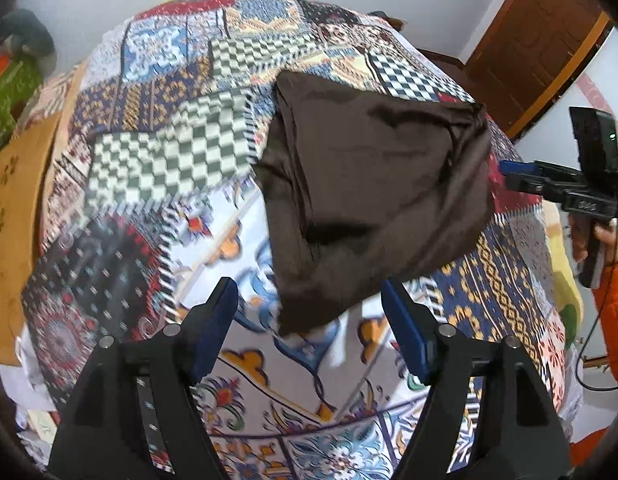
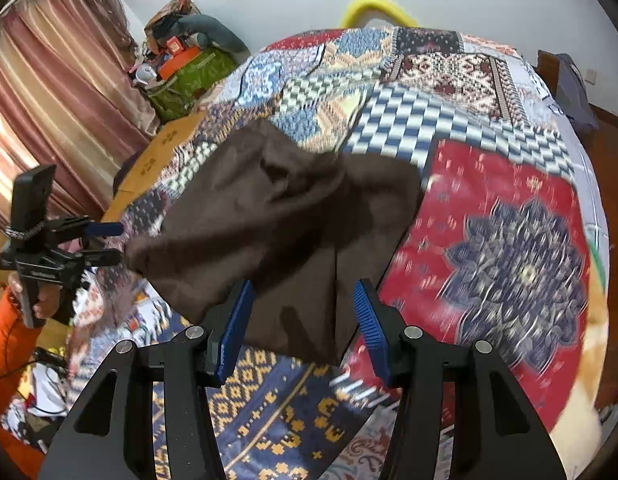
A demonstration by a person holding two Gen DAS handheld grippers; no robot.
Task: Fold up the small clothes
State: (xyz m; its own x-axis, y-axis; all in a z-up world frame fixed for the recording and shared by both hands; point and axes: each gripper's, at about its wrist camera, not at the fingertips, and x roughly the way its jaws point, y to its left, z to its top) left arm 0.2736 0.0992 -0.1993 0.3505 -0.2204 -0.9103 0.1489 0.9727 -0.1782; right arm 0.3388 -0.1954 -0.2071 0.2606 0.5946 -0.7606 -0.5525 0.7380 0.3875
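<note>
A dark brown garment (image 1: 373, 204) lies bunched on the patchwork bedspread (image 1: 157, 160); it also shows in the right wrist view (image 2: 277, 224). My left gripper (image 1: 309, 312) is open, its blue pads on either side of the garment's near corner, holding nothing. My right gripper (image 2: 305, 312) is open, with the garment's near edge between its blue pads. The right gripper also appears in the left wrist view (image 1: 513, 174), by the garment's right edge. The left gripper appears in the right wrist view (image 2: 117, 242), open at the garment's left corner.
The bedspread (image 2: 489, 208) covers the whole bed. A cardboard box (image 2: 157, 160) lies along the bed's left side. A green bag with clutter (image 2: 189, 76) stands by pink curtains (image 2: 49, 92). A wooden door (image 1: 533, 40) is at the far right.
</note>
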